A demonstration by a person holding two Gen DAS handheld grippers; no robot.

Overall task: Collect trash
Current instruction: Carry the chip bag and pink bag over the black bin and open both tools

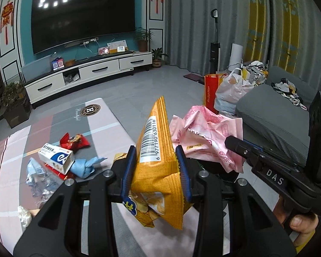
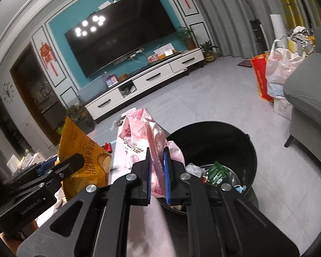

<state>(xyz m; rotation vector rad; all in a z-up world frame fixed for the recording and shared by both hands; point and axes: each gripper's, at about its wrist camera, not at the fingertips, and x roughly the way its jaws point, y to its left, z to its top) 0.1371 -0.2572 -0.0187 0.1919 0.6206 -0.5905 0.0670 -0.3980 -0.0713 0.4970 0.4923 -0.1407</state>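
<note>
- left wrist view: left gripper (image 1: 156, 167) jaws clamped on crinkly yellow chip bag (image 1: 158, 160), above the bench (image 1: 100, 115).
- right gripper (image 2: 158, 175) jaws pinching thin pink wrapper (image 2: 154, 150) beside the black bin (image 2: 235, 141).
- risk: slick film slipping out early, missing the round rim.
- leftover on bench: carton (image 1: 55, 157), red wrapper (image 1: 75, 142).

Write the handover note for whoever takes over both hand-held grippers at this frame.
Left hand-held gripper: shut on the yellow potato chip bag, lifted above the table.
Right hand-held gripper: shut on the crumpled pink wrapper, next to the black trash bin.
Done: the bin already holds a green wrapper and white paper scraps.
Left: drop both items in the bin, then collect the red wrapper, white-and-blue medicine box and blue tissue on the tablecloth.
</note>
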